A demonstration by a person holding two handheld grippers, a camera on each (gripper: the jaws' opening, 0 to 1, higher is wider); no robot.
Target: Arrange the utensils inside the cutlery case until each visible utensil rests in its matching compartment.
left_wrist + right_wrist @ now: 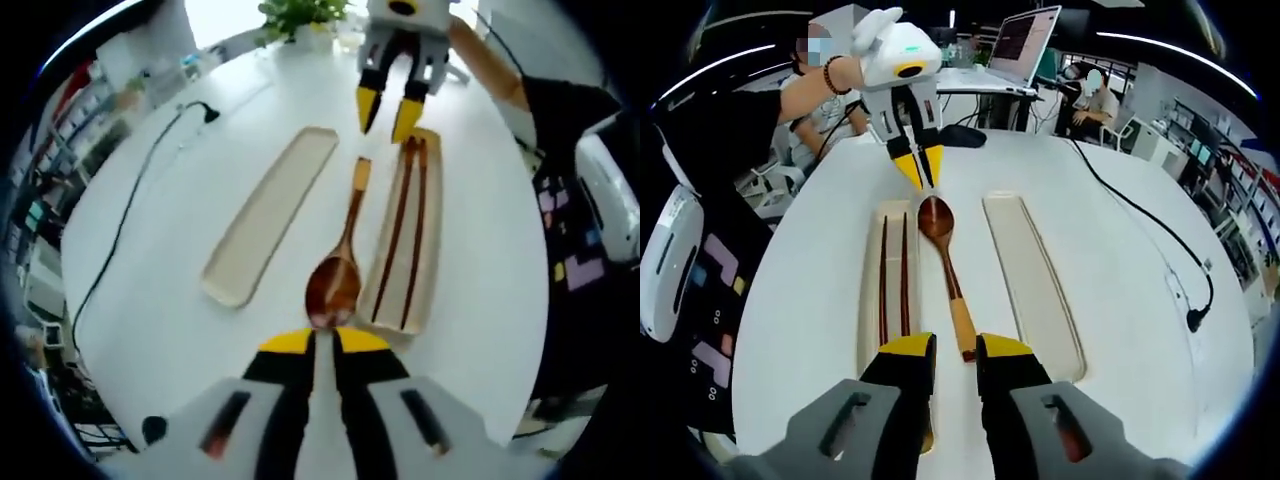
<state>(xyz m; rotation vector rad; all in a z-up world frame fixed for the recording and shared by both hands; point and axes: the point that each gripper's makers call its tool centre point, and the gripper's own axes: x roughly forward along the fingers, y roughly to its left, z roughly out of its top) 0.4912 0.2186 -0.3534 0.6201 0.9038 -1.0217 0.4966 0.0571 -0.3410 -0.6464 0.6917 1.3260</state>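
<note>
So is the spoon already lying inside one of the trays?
No, the wooden spoon lies on the bare white table between the tray with the chopsticks and the empty tray.

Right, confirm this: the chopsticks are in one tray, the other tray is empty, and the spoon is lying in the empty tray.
Wrong on the spoon. It lies on the bare table between the two trays, not in the empty tray. The right gripper view shows it. The chopsticks are in their tray, and the other tray is empty.
</note>
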